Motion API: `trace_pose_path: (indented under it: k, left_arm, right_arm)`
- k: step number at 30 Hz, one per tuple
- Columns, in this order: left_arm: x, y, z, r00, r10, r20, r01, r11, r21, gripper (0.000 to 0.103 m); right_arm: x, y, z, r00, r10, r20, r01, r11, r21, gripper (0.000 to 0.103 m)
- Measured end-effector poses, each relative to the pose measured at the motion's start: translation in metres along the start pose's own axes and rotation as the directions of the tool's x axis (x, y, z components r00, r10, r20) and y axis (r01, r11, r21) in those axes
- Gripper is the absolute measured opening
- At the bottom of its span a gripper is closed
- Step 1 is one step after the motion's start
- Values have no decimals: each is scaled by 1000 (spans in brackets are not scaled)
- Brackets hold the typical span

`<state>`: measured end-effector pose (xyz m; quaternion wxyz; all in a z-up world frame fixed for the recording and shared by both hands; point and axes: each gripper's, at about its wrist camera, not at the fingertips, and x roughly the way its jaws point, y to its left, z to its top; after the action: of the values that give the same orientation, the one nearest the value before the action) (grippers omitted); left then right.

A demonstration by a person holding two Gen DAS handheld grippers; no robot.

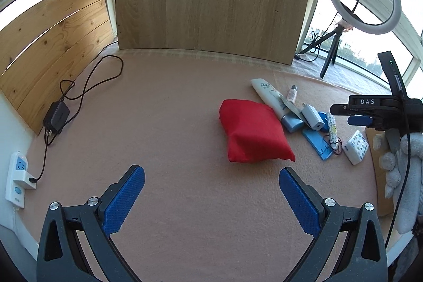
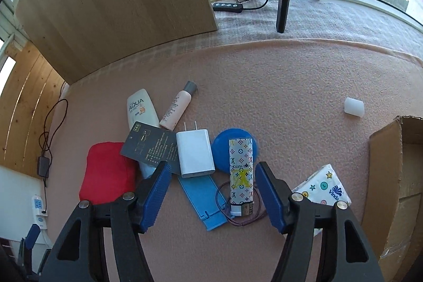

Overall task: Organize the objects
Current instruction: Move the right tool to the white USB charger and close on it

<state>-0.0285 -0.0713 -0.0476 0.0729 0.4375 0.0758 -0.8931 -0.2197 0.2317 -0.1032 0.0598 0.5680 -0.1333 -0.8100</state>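
The pink felt mat filled most of both views and served as the work surface. At the right edge of the right wrist view stood an open cardboard box, likely the bin the loose items were meant for, since it sat within easy reach of the clutter.

The red fabric pouch lay right of centre in the left wrist view, apart from the left gripper, whose jaws were spread wide and empty low in the frame, apparently waiting its turn.

The smaller items huddled in one pile in the lower middle of the right wrist view: a white AQUA sunscreen tube with a dark printed card laid over it, a white charger plug, a blue flat stand, and a monogram-patterned tube resting across a blue round lid. A tissue pack sat lower right, beside the box.

The right gripper hovered with jaws wide and holding nothing, its fingers straddling the patterned tube, probably lining up a first pick.

A small white cap lay alone at the right, well apart from the pile.
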Motion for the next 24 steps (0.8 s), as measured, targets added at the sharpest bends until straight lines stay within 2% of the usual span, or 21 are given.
trace_pose_path:
  k: [4, 12, 17, 20, 24]
  left_arm:
    - [3, 22, -13, 999, 31, -24, -32, 999, -43, 103]
    - [5, 56, -34, 995, 80, -58, -86, 989, -116, 103]
    - [5, 59, -38, 994, 76, -73, -85, 988, -129, 103]
    - [5, 56, -37, 995, 71, -76, -80, 989, -125, 103]
    - [2, 53, -36, 995, 66, -74, -74, 990, -120, 103]
  right_arm:
    - [26, 2, 21, 999, -21, -43, 21, 1000, 9, 56]
    - [56, -1, 50, 994, -26, -104, 30, 999, 37, 54]
    - [66, 5, 51, 990, -81, -115, 82, 997, 1, 52]
    - [71, 9, 49, 988, -89, -128, 89, 996, -2, 46]
    - [72, 17, 45, 986, -106, -130, 103, 994, -33, 46]
